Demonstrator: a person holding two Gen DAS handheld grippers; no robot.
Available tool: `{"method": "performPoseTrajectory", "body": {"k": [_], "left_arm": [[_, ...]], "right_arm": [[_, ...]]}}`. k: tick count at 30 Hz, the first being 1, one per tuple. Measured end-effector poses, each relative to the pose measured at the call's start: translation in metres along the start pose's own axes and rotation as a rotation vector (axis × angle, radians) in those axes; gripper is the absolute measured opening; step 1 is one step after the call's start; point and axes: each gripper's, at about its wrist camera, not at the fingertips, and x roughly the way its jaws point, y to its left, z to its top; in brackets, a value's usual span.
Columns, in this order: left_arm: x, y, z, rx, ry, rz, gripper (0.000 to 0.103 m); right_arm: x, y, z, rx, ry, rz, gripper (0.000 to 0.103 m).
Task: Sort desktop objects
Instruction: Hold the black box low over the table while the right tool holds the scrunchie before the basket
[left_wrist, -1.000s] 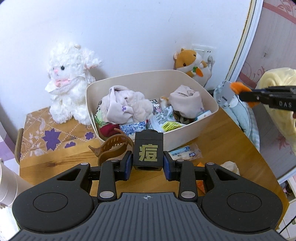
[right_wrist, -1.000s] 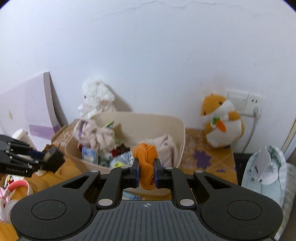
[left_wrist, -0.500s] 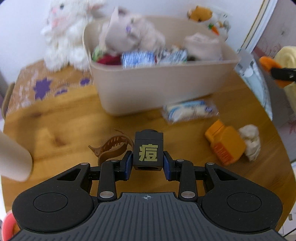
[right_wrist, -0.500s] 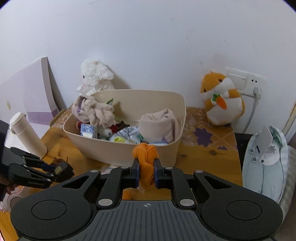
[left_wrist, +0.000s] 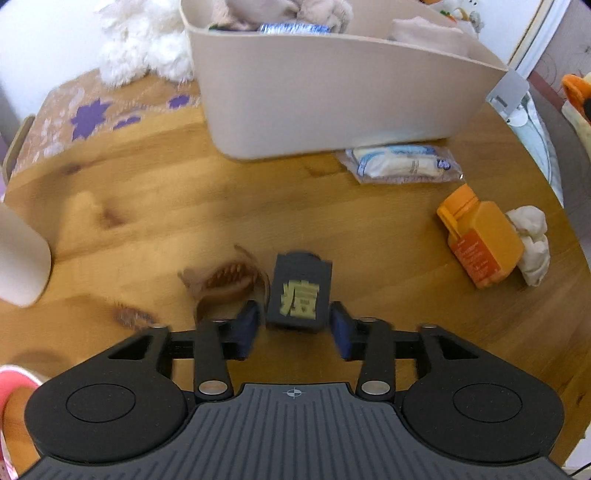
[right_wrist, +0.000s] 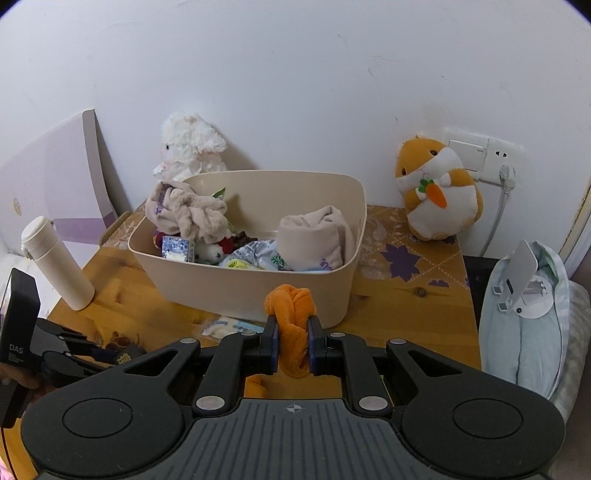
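A round wooden bench (left_wrist: 332, 221) fills the left wrist view, with the beige plastic storage bin (left_wrist: 332, 92) across the upper frame, packed with rolled cloths and packets. A second ago the bin's inside filled mid-frame; now only its side wall shows, and the camera looks steeply down at the bench.

At lower centre, the left gripper (left_wrist: 295, 326) has its blue-padded fingers (left_wrist: 245, 328) spread apart. The small black cube with a gold character (left_wrist: 299, 291) sits between them, clear of both pads; half a second ago the pads were pressed against its sides. Whether the cube rests on the bench cannot be told through the blur. The brown plastic hair claw (left_wrist: 225, 286) lies just left of the cube.

At right of frame, an orange plastic bottle (left_wrist: 480, 243) lies on its side, touching a crumpled white cloth (left_wrist: 532, 243). A clear packet with white contents (left_wrist: 402, 164) lies just below the bin. A white cylindrical flask (left_wrist: 20, 266) stands at the left edge.

In the right wrist view, the right gripper (right_wrist: 291, 341) at lower centre keeps its fingers clamped on a knotted orange cloth (right_wrist: 291, 314), held in front of the bin, as before.
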Motion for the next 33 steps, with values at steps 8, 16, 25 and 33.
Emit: {"method": "performPoseTrajectory", "body": {"k": [8, 16, 25, 33], "left_arm": [[-0.006, -0.004, -0.002, 0.005, -0.046, -0.009, 0.046], [-0.01, -0.003, 0.002, 0.002, -0.041, -0.044, 0.034], [-0.015, 0.0, 0.0, -0.017, -0.018, -0.065, 0.034], [-0.015, 0.0, -0.002, -0.016, -0.002, -0.06, 0.035]], "right_arm": [[-0.001, 0.0, -0.002, 0.011, 0.004, -0.001, 0.014], [-0.001, -0.005, -0.006, 0.031, 0.009, -0.012, 0.014], [0.004, -0.008, -0.003, 0.029, 0.007, -0.009, 0.014], [0.01, -0.004, 0.0, 0.021, 0.014, 0.005, 0.014]]}}
